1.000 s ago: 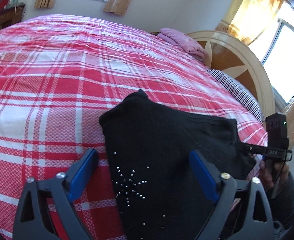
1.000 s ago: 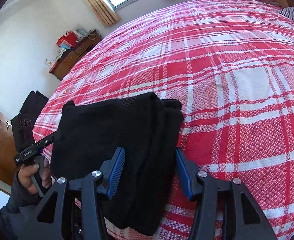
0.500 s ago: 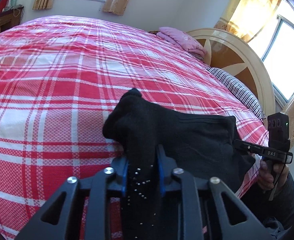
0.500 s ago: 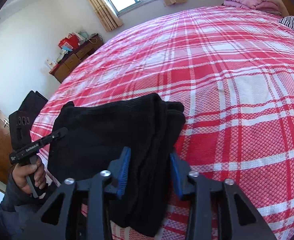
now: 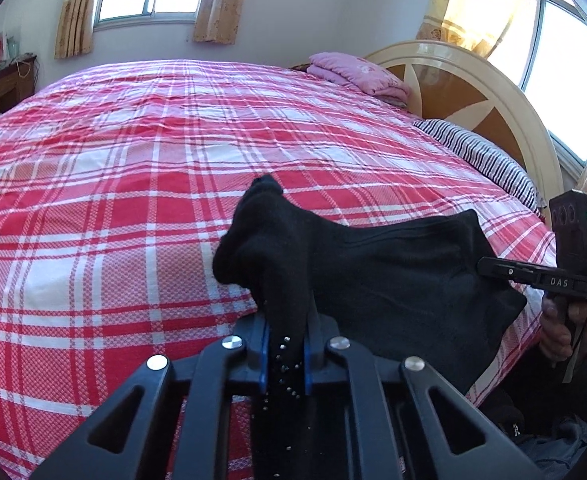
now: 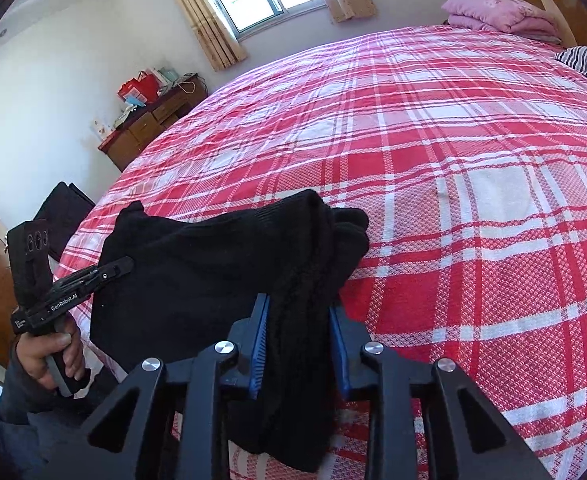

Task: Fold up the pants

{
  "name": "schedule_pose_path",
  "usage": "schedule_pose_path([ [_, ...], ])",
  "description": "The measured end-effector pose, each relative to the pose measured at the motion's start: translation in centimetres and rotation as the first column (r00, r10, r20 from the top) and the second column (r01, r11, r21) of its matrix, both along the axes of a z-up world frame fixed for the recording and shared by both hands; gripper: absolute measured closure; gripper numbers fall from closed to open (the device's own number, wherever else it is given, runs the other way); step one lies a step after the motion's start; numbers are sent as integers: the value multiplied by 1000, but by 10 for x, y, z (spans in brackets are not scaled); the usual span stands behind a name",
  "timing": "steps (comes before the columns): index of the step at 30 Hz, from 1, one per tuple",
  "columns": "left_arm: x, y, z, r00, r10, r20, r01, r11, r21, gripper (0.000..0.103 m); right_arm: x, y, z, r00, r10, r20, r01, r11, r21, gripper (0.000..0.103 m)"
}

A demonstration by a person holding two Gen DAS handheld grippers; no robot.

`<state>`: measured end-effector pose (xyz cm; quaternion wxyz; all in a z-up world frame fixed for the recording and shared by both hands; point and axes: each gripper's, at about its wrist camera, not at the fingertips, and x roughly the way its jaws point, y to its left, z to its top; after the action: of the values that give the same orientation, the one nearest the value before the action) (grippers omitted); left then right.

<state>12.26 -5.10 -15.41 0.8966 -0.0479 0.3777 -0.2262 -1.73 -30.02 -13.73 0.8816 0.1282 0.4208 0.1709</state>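
Black pants (image 5: 393, 272) with small silver studs lie bunched at the near edge of a bed with a red plaid cover (image 5: 113, 200). My left gripper (image 5: 286, 344) is shut on the studded end, and the cloth rises in a peak past its blue pads. In the right wrist view the pants (image 6: 197, 272) stretch leftward, where the left gripper (image 6: 127, 266) bites their corner. My right gripper (image 6: 299, 340) is still closing, with both pads pressed against a thick folded bundle of the pants. From the left wrist view the right gripper (image 5: 483, 266) meets the cloth's far corner.
A folded pink blanket (image 5: 353, 72) and a striped pillow (image 5: 481, 156) lie by the cream headboard (image 5: 473, 92). A wooden dresser (image 6: 149, 124) with bags stands by the wall. A dark object (image 6: 63, 212) sits beside the bed's corner. Hands hold both handles.
The left jaws went from wide open to shut, gathering the flat studded cloth into a raised bunch. The right jaws narrowed onto the folded bundle. Both hands stayed in place.
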Motion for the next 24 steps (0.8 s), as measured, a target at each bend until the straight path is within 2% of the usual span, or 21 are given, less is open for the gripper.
schedule_pose_path([
  [8, 0, -1, 5, 1000, -2, 11, 1, 1000, 6, 91, -2, 3, 1, 1000, -3, 7, 3, 1000, -25, 75],
  [18, 6, 4, 16, 1000, -6, 5, 6, 1000, -24, 92, 0, 9, 15, 999, 18, 37, -17, 999, -38, 75],
  [24, 12, 8, 27, 1000, -14, 7, 14, 1000, -10, 92, 7, 19, 34, 997, 43, 71, -40, 998, -43, 76],
])
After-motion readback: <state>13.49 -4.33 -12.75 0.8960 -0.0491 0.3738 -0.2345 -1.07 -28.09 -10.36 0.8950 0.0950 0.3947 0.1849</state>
